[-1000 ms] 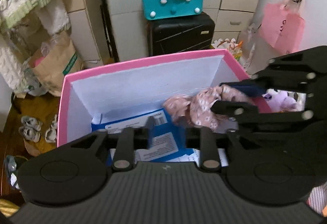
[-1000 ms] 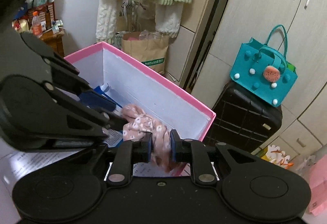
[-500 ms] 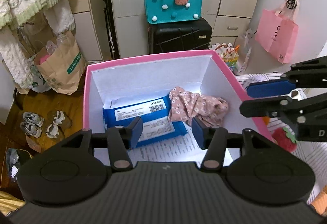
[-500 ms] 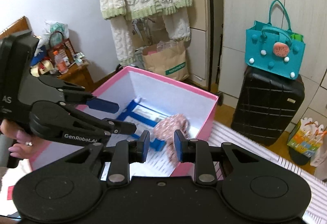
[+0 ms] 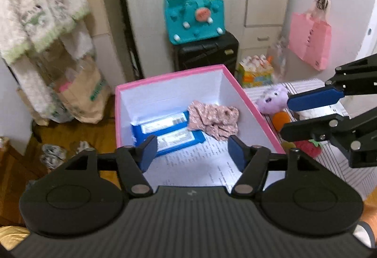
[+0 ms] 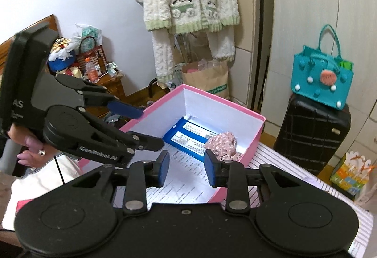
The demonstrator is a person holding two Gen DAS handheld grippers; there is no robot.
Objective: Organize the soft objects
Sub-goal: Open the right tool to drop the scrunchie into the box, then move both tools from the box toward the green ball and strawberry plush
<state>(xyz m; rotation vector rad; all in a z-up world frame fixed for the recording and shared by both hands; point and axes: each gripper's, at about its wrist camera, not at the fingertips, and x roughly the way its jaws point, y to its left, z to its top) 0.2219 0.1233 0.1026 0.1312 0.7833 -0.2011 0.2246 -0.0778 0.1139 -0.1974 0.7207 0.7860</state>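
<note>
1. Jaws of the left gripper (image 5: 192,148) were seen standing wide apart with nothing between them, having just been opening; jaws of the right gripper (image 6: 186,167) were parted less far, had also just been opening, and were likewise empty.
2. The pink floral cloth (image 5: 213,120) was found lying loose inside the pink box (image 5: 169,75), against the far right corner and overlapping the blue packets (image 5: 165,134); the drop was judged complete.
3. Both grippers were held above the box's near edge, clear of its walls.
4. The next soft things were judged to be those on the striped worktop (image 5: 334,163) just beside the box: a purple plush toy (image 5: 271,101), an orange ball (image 5: 280,119) and a red strawberry toy (image 5: 308,148).
5. A clean pick was thought to call for a wider opening of the right jaws, and a grip on the plush's body.
</note>
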